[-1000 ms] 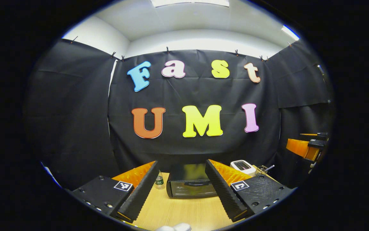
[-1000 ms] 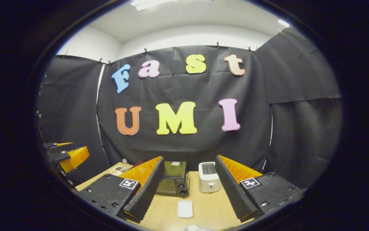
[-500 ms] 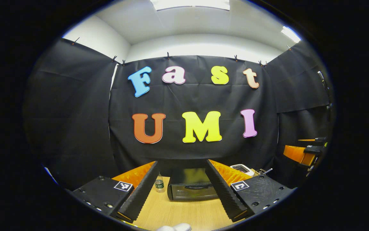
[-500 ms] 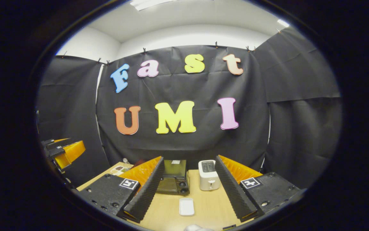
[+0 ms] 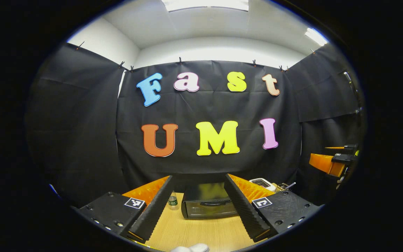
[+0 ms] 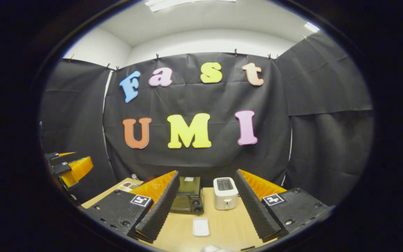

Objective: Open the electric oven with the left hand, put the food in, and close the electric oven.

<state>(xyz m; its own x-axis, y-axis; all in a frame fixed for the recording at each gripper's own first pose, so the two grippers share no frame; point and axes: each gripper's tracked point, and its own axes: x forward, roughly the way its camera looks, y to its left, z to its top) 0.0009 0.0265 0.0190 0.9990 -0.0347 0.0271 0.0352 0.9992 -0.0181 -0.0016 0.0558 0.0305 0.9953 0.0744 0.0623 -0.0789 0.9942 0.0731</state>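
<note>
The black electric oven (image 5: 206, 201) stands at the back of the wooden table (image 5: 201, 232) with its door closed and a handle across the top of the door. My left gripper (image 5: 196, 203) hangs open in front of it, well short of the door, with the oven framed between its fingers. In the right gripper view the oven (image 6: 187, 199) is seen from the right, its knobs facing me. A small white tray (image 6: 200, 226) lies on the table in front of it. My right gripper (image 6: 205, 206) is open and holds nothing.
A white toaster (image 6: 225, 197) stands right of the oven. A small bottle (image 5: 172, 200) is at the oven's left. The right gripper (image 5: 333, 161) shows at the far right of the left gripper view, and the left gripper (image 6: 70, 168) at the left of the right gripper view.
Both cameras have tilted and shifted slightly; the oven stays between the left gripper's fingers. Nothing has been touched or moved.
</note>
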